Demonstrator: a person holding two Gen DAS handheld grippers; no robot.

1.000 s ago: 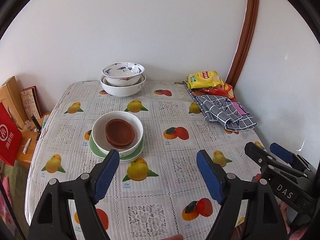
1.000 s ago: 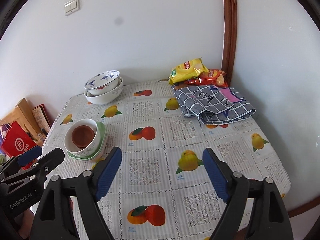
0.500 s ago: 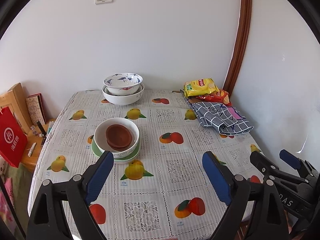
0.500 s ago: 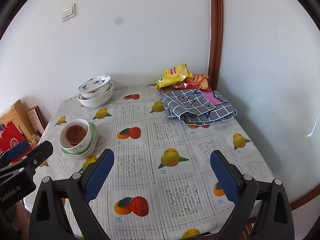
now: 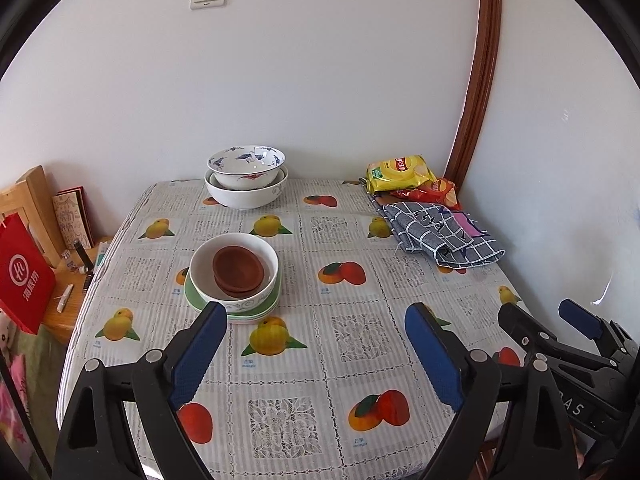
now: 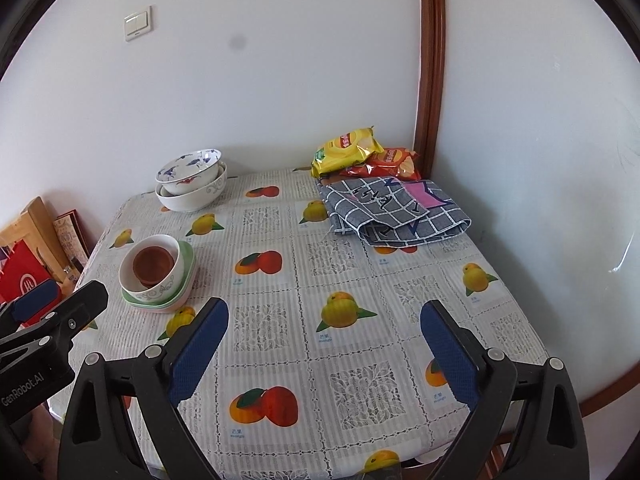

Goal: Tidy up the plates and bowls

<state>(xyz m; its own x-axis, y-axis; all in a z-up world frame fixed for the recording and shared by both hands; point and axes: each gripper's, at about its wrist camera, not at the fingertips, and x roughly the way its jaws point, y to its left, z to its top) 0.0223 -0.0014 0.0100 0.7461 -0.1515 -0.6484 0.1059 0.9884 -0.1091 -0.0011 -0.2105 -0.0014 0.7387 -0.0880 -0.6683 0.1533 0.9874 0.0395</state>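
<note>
Both tongs hover over the near edge of the bench (image 5: pixel 400 240), wide apart and empty; nothing lies between the blue pads (image 5: pixel 198 354) of either. The left tongs (image 5: pixel 316 354) face the near stack: a brown dish (image 5: pixel 239 269) nested in a white bowl (image 5: pixel 212 286), which sits on a green plate (image 5: pixel 191 294). The right tongs (image 6: pixel 326 354) point at bare cloth, well apart from any crockery. A second stack, a painted bowl (image 5: pixel 246 164) inside a larger white bowl (image 5: pixel 244 198), stands at the far edge by the wall.

The sorting looks close to done, with bowls nested by size and no loose piece in sight. If one more move is called for, it is best done by taking a rim squarely between the pads, lifting straight up and keeping the piece level, since glazed ware slips. The chip bags (image 5: pixel 400 174) and checked cloth (image 5: pixel 440 236) at far right need no handling.
</note>
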